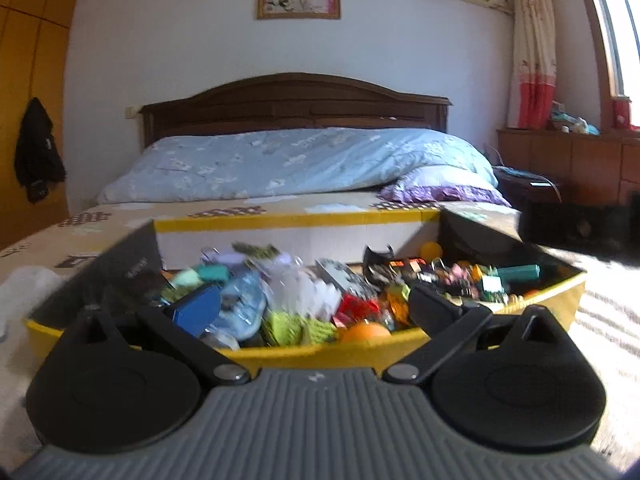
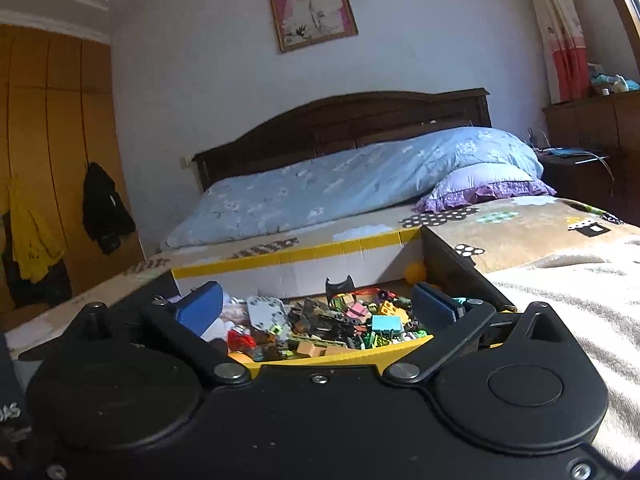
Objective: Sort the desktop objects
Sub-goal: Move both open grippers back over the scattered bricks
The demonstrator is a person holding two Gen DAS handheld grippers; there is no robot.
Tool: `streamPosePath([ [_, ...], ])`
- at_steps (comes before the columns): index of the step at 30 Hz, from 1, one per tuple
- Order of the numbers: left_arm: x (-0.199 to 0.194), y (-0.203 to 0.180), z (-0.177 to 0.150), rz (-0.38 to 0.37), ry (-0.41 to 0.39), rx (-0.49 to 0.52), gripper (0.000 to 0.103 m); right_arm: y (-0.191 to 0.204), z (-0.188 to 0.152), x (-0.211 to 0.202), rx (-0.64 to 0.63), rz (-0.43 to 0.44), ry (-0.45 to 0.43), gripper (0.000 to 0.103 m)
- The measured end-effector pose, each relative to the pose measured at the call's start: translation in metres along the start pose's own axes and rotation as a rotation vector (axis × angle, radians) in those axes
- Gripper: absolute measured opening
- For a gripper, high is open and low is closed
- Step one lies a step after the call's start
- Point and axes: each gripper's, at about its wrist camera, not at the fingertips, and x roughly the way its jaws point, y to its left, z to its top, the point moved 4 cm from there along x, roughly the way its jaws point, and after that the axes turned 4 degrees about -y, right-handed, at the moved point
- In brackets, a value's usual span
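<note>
The yellow-rimmed box (image 1: 360,350) of mixed small objects (image 1: 304,300) fills the lower middle of both views, on the bed (image 2: 560,280). The left gripper (image 1: 316,304) and right gripper (image 2: 320,308) spread wide, holding nothing.

Not much to read here tbh. Only legible bit is "DAS" in pale letters on a dark strip (image 2: 10,412) at the far left edge of the right wrist view, cut off.
</note>
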Motion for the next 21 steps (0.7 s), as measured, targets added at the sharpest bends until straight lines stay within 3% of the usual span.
streamPosePath([
  [9, -0.034, 0.02, 0.033, 0.003, 0.02, -0.057, 0.103, 0.009, 0.021, -0.034, 0.003, 0.014, -0.034, 0.103],
  [14, -0.061, 0.027, 0.025, 0.009, 0.031, -0.03, 0.103, 0.013, 0.022, -0.062, 0.007, 0.059, 0.0, 0.102],
  [21, -0.106, 0.021, -0.002, -0.031, 0.072, 0.01, 0.103, 0.013, 0.015, -0.117, -0.05, 0.034, 0.059, 0.102],
])
